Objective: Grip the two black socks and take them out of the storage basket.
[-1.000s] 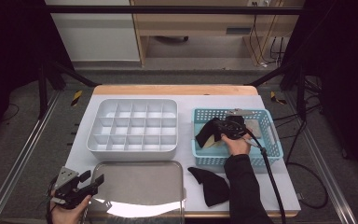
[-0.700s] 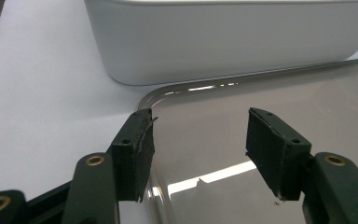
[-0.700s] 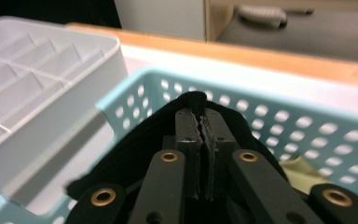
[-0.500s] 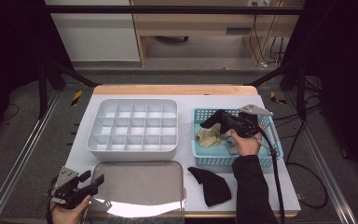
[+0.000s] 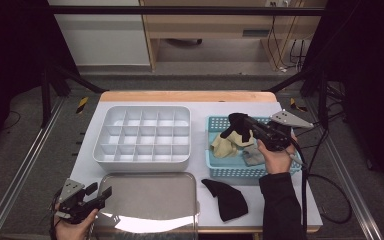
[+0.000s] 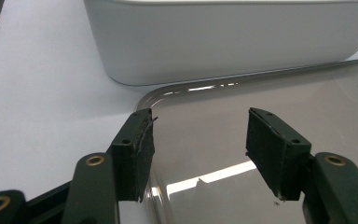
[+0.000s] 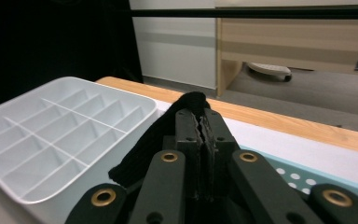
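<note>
Right gripper (image 5: 241, 126): jaws pressed together on a black sock (image 7: 168, 135), lifted clear above the teal perforated basket (image 5: 232, 171). Sock hanging down and to the left of the closed jaws, its upper fold poking just past the tips. Below the claw, inside the basket: a pale yellow sock (image 5: 226, 146) and a grey sock (image 5: 252, 155). Left of the claw, just beside the basket: a white compartmented organiser tray (image 5: 142, 162), all cells bare. Nearer the person, below the basket: a second black sock (image 5: 227, 199) flat on the white tabletop.

Left gripper (image 6: 198, 140): jaws wide apart, holding nothing, resting at the near-left corner of a shiny metal tray (image 6: 261, 93), one jaw over the rim.

Likely intent: carrying the sock out of the basket. Risks, as judged: thin pinch near the fabric's edge, so a quick swing could slip it free; dangling tail could snag the basket rim or drag across the organiser's wall.
</note>
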The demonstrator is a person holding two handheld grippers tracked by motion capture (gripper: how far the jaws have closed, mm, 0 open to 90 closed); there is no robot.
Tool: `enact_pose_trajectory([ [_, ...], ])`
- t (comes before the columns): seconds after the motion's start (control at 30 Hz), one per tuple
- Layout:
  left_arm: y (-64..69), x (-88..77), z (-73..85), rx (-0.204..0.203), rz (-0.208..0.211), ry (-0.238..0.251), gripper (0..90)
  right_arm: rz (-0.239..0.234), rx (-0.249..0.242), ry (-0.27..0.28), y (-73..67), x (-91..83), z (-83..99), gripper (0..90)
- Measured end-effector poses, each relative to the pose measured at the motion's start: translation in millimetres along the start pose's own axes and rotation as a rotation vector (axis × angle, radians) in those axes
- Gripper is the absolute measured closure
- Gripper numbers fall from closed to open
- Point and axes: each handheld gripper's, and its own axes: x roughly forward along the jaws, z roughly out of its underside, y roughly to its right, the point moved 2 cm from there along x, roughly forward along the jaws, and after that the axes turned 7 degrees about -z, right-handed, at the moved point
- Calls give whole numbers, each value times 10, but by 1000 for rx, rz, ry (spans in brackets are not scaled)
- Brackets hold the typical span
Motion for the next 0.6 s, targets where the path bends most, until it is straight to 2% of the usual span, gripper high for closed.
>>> enact_pose_trajectory([
  [0.33, 0, 3, -2, -4, -2, 0, 403, -65, -26, 54, -255, -347, -100, 868],
  [0.43, 1, 3, -2, -2, -2, 0, 403, -78, -40, 60, -342, -451, -116, 868],
  [0.6, 0, 3, -2, -6, -1, 2, 403, -103, -37, 66, -483, -621, -84, 868],
])
